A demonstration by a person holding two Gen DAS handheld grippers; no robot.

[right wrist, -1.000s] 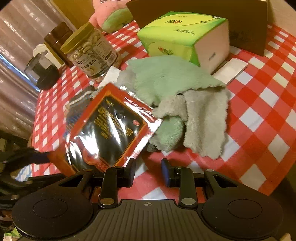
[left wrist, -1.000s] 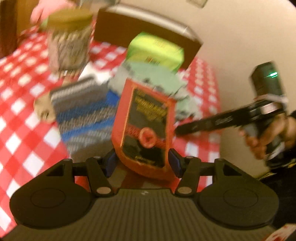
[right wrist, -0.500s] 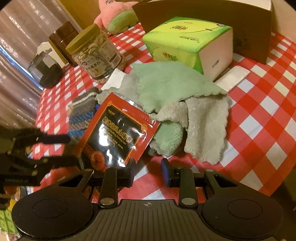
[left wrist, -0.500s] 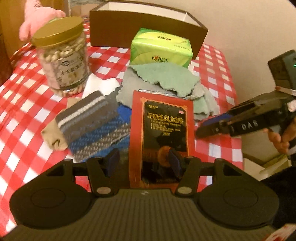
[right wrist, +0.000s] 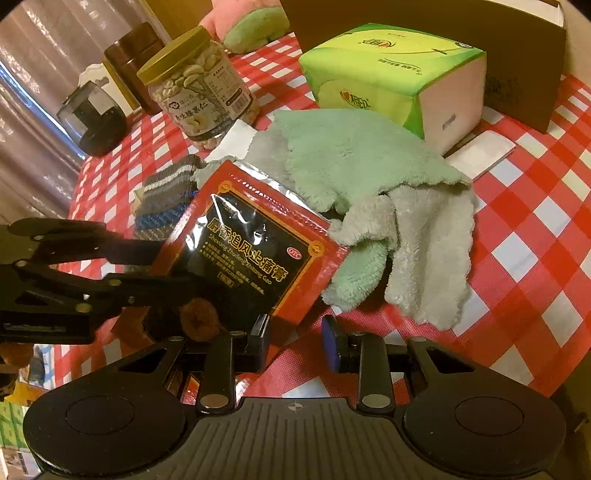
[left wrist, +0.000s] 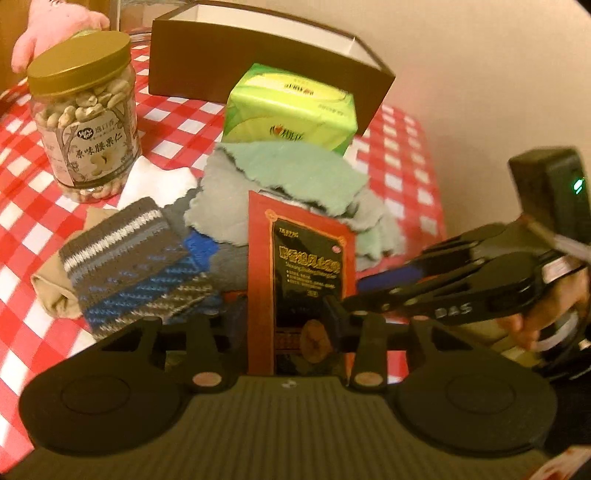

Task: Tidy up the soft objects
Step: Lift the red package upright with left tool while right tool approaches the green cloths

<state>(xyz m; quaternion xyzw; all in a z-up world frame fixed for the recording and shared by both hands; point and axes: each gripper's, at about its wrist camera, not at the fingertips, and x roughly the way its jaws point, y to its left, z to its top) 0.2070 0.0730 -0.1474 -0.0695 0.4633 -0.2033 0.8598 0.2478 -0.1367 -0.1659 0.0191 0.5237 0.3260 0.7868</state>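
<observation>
My left gripper (left wrist: 286, 325) is shut on the lower edge of a red and black foil packet (left wrist: 303, 266) and holds it upright above the table; the packet also shows in the right wrist view (right wrist: 251, 247). My right gripper (right wrist: 295, 341) is open just in front of the packet's lower corner, apart from it. Behind lie a green and grey fleece cloth (right wrist: 376, 192), a striped knitted sock (left wrist: 140, 254) and a green tissue pack (left wrist: 291, 107). A pink plush toy (left wrist: 48, 29) sits at the far left.
A brown open box (left wrist: 258, 70) stands at the back of the red checked table (right wrist: 535, 236). A jar of nuts (left wrist: 85, 114) stands left of the cloth. A dark glass pot (right wrist: 92, 118) and a brown canister (right wrist: 129, 62) stand further left.
The packet has swung from tilted to upright in my left gripper. My right gripper has come closer to the packet's lower corner.
</observation>
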